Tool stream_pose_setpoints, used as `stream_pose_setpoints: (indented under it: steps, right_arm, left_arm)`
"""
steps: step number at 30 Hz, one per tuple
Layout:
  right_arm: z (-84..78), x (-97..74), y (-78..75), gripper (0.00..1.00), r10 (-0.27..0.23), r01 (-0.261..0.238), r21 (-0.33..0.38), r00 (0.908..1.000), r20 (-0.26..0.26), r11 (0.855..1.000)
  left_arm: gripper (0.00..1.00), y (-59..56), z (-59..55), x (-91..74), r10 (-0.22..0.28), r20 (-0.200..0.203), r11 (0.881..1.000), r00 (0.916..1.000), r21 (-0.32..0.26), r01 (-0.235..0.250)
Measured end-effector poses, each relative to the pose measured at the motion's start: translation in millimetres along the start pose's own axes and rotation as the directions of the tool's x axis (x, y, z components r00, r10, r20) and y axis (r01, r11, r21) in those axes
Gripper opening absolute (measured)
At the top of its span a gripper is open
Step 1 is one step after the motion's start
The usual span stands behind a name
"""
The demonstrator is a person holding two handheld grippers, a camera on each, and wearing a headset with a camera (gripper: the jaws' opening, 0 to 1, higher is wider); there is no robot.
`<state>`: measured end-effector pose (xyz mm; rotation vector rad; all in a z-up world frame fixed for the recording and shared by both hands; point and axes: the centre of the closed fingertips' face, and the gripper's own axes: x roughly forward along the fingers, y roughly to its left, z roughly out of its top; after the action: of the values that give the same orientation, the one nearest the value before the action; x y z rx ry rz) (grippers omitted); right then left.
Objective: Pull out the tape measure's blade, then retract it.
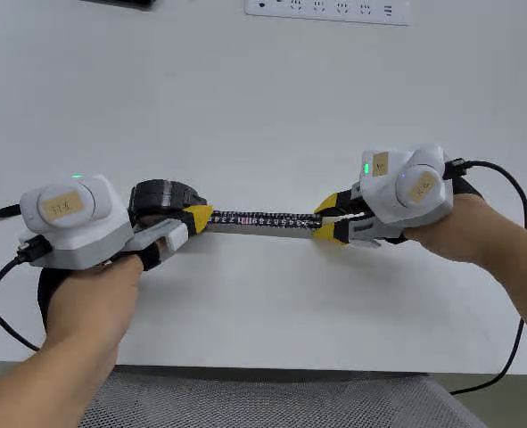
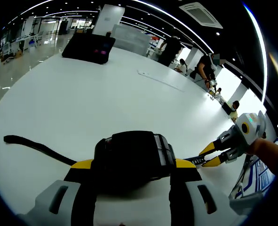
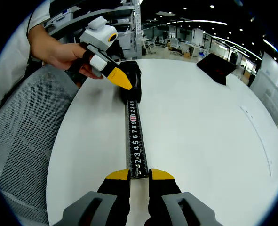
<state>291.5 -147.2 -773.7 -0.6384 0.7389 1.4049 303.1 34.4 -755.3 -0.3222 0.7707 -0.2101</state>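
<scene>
While left gripper (image 1: 187,218) clamps tape measure (image 1: 162,198) near tabletop's (image 1: 263,294) front edge, blade (image 1: 259,218) stands extended. Right gripper (image 1: 327,218) apparently pinches blade tip.

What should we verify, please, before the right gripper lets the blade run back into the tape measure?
1. Hold on the tape measure case: ok, the left gripper is shut on it, a jaw on each side.
2. Hold on the blade: ok, the right gripper is shut on its end.
3. Blade straight and unkinked between the two grippers: ok.
4. Blade untwisted, printed side up: ok.
5. Blade lock released: cannot tell, no lock control is visible.
</scene>
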Motion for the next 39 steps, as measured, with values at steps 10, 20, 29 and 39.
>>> stream_pose_setpoints:
  steps: [10, 20, 29, 39]
  right_arm:
    - [9.4, 9.0, 0.1, 0.11, 0.005, -0.005, -0.01, 0.9999, 0.01, 1.0]
    - [22.6, 19.1, 2.9, 0.11, 0.016, -0.016, -0.011, 0.9995, 0.028, 1.0]
    - [31.6, 30.1, 3.7, 0.11, 0.026, -0.025, -0.01, 0.9986, 0.045, 1.0]
    - [48.9, 45.5, 3.1, 0.11, 0.039, -0.038, -0.011, 0.9966, 0.072, 0.999]
  left_arm:
    - [0.58, 0.3, 0.4, -0.1, -0.006, 0.001, 1.0, 1.0, -0.005, 0.006]
    - [0.58, 0.5, 0.7, -0.4, -0.012, 0.002, 1.0, 0.9999, -0.009, 0.012]
    - [0.58, 0.7, 0.7, -0.4, -0.011, -0.001, 1.0, 0.9999, -0.006, 0.011]
    - [0.58, 0.9, 0.7, -0.8, -0.013, 0.0, 1.0, 0.9999, -0.007, 0.013]
